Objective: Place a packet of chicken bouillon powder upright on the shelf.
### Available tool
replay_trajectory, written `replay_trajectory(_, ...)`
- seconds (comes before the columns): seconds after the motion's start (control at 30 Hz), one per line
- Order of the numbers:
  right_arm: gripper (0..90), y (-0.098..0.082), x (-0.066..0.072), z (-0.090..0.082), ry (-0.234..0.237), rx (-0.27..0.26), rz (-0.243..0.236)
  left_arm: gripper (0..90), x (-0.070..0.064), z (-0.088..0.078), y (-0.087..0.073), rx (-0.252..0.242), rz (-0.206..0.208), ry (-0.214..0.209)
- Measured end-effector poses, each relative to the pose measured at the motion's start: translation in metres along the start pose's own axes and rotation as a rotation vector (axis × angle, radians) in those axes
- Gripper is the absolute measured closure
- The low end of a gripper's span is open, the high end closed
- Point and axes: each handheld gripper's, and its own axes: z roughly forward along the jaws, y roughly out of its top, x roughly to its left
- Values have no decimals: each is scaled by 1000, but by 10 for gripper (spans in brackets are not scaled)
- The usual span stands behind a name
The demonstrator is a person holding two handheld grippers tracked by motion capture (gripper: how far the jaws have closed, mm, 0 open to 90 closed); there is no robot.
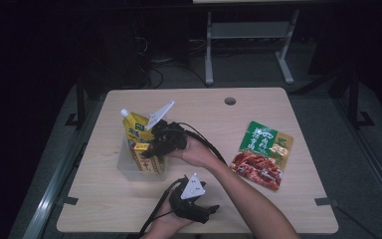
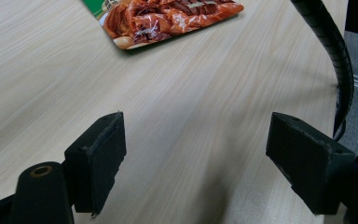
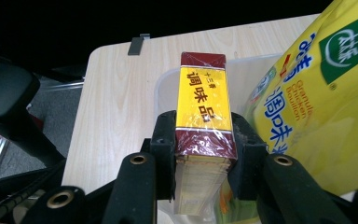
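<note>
Two tongs: one pair idle, one pair loaded.
Left tongs [image 1: 210, 209]: nearest the person, low over bare worktop [image 1: 104, 204]; jaws spread wide, nothing between pads [image 2: 100, 161].
Right tongs [image 3: 204, 144]: farther in, reached across to the bin; pads [image 3: 165, 140] pressed on both long sides of the seasoning box, clamped firmly.
Seasoning box [image 3: 203, 109]: yellow face, maroon ends, wrapped in clear film; held over the clear plastic bin [image 1: 129, 167], beside the pouch, not yet let go.
Handling, by judgement: light, stiff carton; film likely slippery, so best gripped across the flat side panels near the middle, as now; hard squeeze could dent the card.
Yellow pouch [image 3: 317, 98]: soft stand-up bouillon pack with a white spout, upright in the same bin, close against the box.
Step in hand, by judgement: lowering the box into the bin beside the pouch.
Snack packet [image 1: 264, 154]: green and red, flat on the worktop, well apart to the right.
</note>
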Motion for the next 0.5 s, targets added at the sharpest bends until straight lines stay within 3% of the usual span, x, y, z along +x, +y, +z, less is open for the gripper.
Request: replay_trajectory(0.5,664,-12,1,9,-11,1,-10,194,0,0,0,0,-5,-3)
